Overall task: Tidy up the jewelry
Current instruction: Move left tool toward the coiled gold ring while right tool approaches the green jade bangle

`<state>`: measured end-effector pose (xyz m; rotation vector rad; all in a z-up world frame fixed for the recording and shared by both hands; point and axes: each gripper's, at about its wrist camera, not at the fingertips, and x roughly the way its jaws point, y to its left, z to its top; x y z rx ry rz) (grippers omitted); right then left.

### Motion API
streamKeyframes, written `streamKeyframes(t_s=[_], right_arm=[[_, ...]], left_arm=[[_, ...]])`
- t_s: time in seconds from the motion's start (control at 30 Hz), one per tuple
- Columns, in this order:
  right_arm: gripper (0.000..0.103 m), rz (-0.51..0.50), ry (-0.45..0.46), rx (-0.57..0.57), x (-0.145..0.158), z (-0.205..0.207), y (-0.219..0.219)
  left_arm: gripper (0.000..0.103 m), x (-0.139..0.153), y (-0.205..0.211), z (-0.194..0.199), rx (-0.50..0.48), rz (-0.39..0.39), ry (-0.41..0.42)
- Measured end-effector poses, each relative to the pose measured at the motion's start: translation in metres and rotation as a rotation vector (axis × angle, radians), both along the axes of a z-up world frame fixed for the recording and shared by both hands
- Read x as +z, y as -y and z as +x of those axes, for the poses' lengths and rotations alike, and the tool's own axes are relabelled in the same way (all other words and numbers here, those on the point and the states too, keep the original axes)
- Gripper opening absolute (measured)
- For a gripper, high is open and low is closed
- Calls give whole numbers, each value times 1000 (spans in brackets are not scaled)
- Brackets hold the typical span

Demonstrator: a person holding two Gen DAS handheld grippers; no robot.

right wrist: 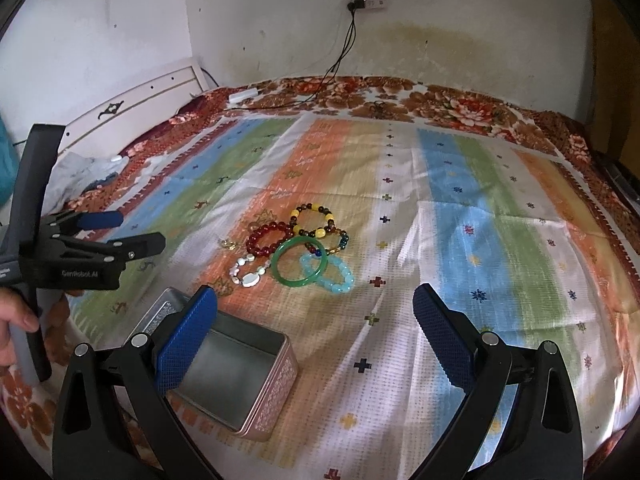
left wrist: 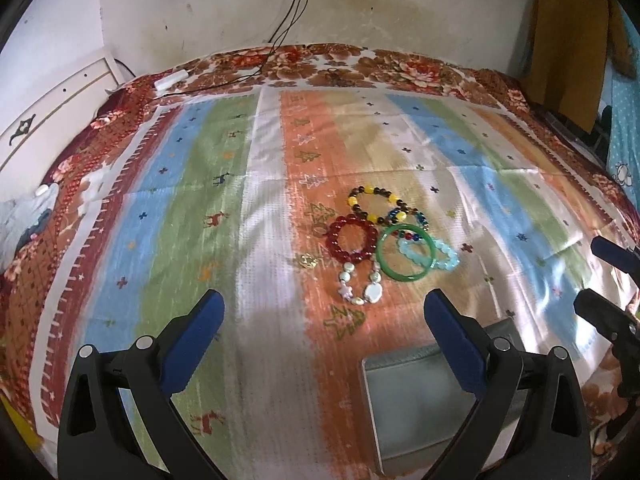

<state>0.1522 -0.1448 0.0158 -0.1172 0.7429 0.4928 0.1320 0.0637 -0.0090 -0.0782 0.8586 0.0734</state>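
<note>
A cluster of bracelets lies on the striped cloth: a red bead bracelet (left wrist: 353, 239) (right wrist: 267, 237), a green bangle (left wrist: 405, 257) (right wrist: 298, 264), a pale blue bead bracelet (left wrist: 436, 255) (right wrist: 332, 274), a yellow-and-brown bead bracelet (left wrist: 374, 204) (right wrist: 314, 219), a dark multicolour one (left wrist: 408, 222) and a white shell bracelet (left wrist: 360, 286) (right wrist: 248, 272). An open, empty metal tin (right wrist: 236, 368) (left wrist: 416, 400) sits in front of them. My left gripper (left wrist: 324, 320) is open and empty, short of the bracelets. My right gripper (right wrist: 316, 320) is open and empty, above the cloth near the tin.
A small gold trinket (left wrist: 308, 261) lies left of the red bracelet. The cloth covers a floral bedspread (right wrist: 460, 104). A white headboard (right wrist: 132, 108) stands at far left. Cables (right wrist: 340, 60) run from a wall socket to a white adapter (right wrist: 242, 96). An ochre garment (left wrist: 568, 36) hangs at the right.
</note>
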Motion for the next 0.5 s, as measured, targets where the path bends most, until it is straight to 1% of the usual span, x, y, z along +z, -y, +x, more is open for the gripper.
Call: streamKeyframes(t_s=[0.17,0.37,0.5], right_arm=[[99,-8,-26,17,-3,16,-5],[99,-34,-82,23,-13,38,-13],[99,-33,-113,29,-17,47,-16]], left_arm=[[97,-4,-6,13,14,24,-22],[97,-8,-12,27,21,22,-40],[97,-12,-14,35,20,15,-59]])
